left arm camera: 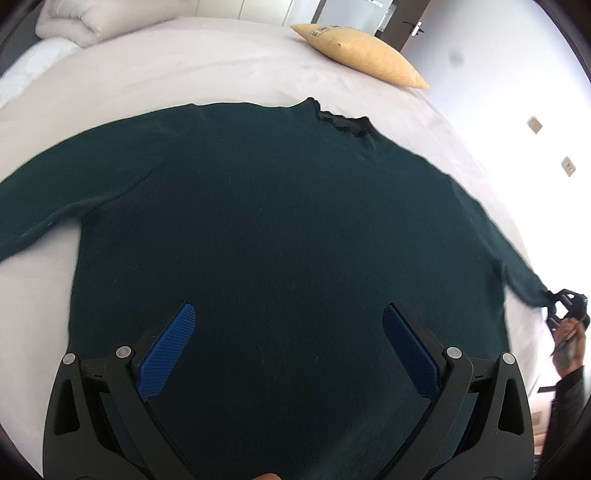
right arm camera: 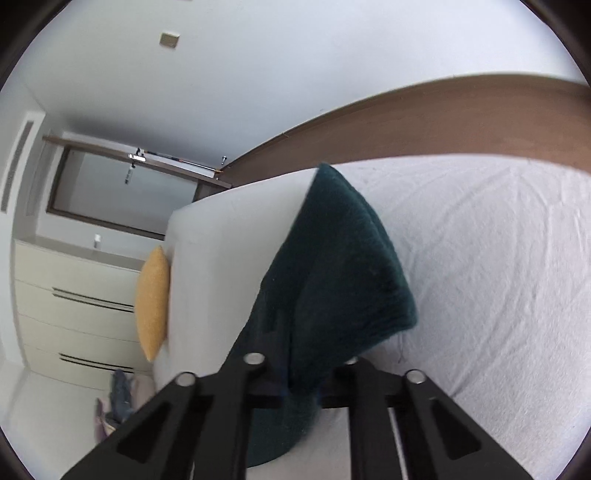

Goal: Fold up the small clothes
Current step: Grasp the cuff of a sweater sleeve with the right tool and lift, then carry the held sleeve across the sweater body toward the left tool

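A dark green knit sweater [left arm camera: 266, 221] lies spread flat on the white bed [left arm camera: 166, 77], collar at the far side, sleeves stretched to both sides. My left gripper [left arm camera: 288, 332] is open above the sweater's lower body, blue pads apart, holding nothing. My right gripper [left arm camera: 565, 306] shows at the far right of the left wrist view, shut on the cuff of the sweater's right sleeve [left arm camera: 532, 288]. In the right wrist view the sleeve [right arm camera: 340, 273] is pinched in the closed right gripper [right arm camera: 301, 373] and lifted off the sheet.
A yellow pillow [left arm camera: 362, 55] lies at the bed's far right corner; it also shows in the right wrist view [right arm camera: 153, 302]. A folded white duvet [left arm camera: 92, 18] sits at the far left. A white drawer unit [right arm camera: 74, 302] and a wooden headboard [right arm camera: 443, 114] border the bed.
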`<state>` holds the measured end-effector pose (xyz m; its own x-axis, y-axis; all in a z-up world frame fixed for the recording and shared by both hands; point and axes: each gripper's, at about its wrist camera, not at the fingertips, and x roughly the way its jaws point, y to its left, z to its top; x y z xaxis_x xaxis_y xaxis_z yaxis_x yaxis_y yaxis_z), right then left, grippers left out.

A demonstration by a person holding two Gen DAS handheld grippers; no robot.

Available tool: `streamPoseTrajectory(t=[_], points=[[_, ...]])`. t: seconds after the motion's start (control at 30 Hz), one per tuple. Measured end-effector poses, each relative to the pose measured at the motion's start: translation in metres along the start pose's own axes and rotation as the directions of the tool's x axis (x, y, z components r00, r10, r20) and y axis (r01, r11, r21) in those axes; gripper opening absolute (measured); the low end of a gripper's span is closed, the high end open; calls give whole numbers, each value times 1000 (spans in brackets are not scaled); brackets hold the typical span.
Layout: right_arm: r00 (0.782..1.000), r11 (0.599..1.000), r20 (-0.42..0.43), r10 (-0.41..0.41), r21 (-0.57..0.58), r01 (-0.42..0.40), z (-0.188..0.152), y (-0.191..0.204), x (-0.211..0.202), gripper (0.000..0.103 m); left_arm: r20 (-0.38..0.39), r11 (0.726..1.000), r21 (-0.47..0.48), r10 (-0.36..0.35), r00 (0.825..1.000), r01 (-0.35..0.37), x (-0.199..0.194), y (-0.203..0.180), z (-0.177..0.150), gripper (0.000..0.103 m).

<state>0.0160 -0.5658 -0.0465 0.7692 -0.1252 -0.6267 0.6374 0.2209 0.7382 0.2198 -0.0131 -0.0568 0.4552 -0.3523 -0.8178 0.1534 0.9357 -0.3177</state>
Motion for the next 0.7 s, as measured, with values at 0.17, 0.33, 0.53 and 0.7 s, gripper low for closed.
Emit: streamPoseTrajectory(t=[0.17, 0.33, 0.53, 0.7], points=[[999, 965, 26, -35, -257, 41, -14, 85, 3, 9, -27, 991, -64, -121, 992, 119, 5, 9, 45, 103], [1000, 755, 22, -19, -655, 29, -102, 224, 18, 9, 9, 947, -163, -277, 961, 275, 4, 15, 100, 103], [998, 363, -67, -1, -930, -62, -287, 319, 57, 9, -17, 866, -217, -464, 886, 450, 24, 4, 138, 103], [986, 200, -157, -64, -969, -141, -393, 314, 91, 9, -44, 790, -287, -577, 816, 543, 49, 4, 142, 103]])
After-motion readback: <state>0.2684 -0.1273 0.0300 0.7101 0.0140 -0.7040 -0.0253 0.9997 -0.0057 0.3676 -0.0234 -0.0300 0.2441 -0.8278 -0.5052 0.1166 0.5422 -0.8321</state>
